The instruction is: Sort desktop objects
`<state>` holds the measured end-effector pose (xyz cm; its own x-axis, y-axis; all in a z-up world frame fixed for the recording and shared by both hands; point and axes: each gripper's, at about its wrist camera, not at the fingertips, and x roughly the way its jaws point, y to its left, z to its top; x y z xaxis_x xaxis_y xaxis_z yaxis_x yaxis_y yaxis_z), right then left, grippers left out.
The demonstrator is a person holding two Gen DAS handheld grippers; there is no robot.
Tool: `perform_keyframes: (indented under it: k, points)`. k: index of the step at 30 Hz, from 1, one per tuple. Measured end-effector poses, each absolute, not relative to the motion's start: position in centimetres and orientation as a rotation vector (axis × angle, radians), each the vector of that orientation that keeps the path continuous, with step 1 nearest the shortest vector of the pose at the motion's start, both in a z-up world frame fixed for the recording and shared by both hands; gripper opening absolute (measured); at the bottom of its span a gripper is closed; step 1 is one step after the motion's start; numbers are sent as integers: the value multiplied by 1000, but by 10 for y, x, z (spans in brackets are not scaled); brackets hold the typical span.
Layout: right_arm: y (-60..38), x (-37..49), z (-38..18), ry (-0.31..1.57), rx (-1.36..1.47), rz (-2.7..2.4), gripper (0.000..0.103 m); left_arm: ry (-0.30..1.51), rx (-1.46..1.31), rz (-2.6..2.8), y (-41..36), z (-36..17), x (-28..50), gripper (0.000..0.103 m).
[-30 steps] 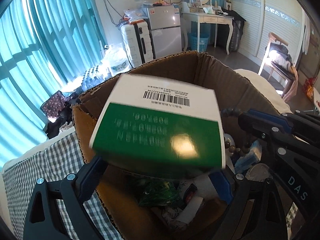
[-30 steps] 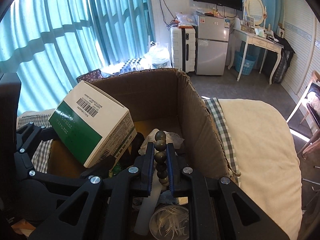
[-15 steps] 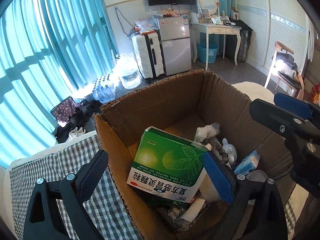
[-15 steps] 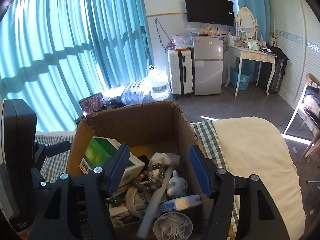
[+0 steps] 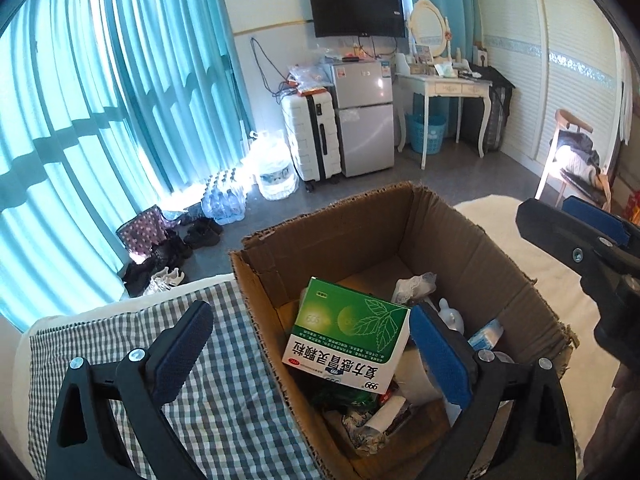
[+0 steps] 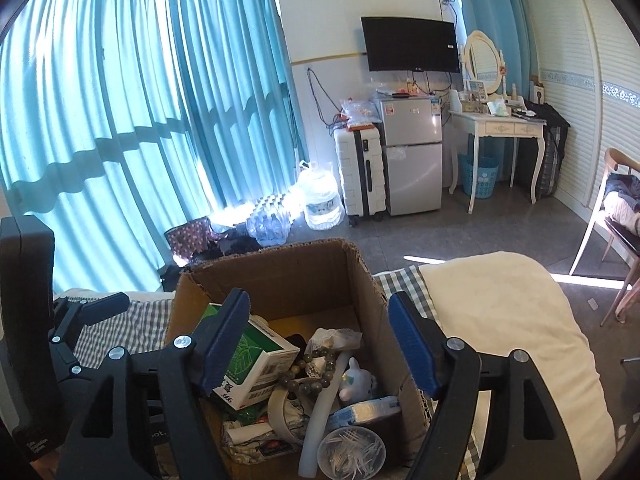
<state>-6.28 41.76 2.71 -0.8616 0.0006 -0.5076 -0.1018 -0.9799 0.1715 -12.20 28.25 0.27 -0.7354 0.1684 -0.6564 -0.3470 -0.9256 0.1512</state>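
Note:
An open cardboard box (image 5: 448, 216) stands on a checked cloth. A green and white medicine box (image 5: 348, 336) lies tilted on top of the clutter inside; it also shows in the right wrist view (image 6: 256, 360). A string of dark beads (image 6: 310, 372) lies in the cardboard box (image 6: 280, 276) beside a small white toy (image 6: 358, 380), a white tube and a clear tub of small sticks (image 6: 352, 450). My left gripper (image 5: 312, 348) is open and empty above the box's left side. My right gripper (image 6: 318, 340) is open and empty above the box.
The checked cloth (image 5: 224, 408) covers the surface left of the box. A cream blanket (image 6: 508, 320) lies to the right. Behind are blue curtains, a white suitcase (image 6: 360, 172), a small fridge (image 6: 412, 156), a white dressing table and a chair (image 6: 616, 216).
My left gripper let go of the medicine box, which now lies in the cardboard box. My right gripper let go of the beads into the box. Both grippers opened and rose away.

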Motion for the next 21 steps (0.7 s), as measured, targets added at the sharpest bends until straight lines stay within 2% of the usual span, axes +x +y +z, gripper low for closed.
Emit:
perform_keyframes:
  k: [3, 11, 15, 21]
  points:
    - [419, -53, 36, 304, -762, 2970, 85, 353, -927, 2688, 275, 13, -113, 101]
    - [421, -37, 52, 313, -699, 2971, 92, 284, -864, 2748, 247, 38, -97, 103]
    - [416, -29, 59, 304, -663, 2979, 103, 240, -829, 2774, 231, 47, -89, 103]
    - [395, -21, 68, 281, -637, 3033, 103, 217, -780, 2802, 209, 62, -76, 103]
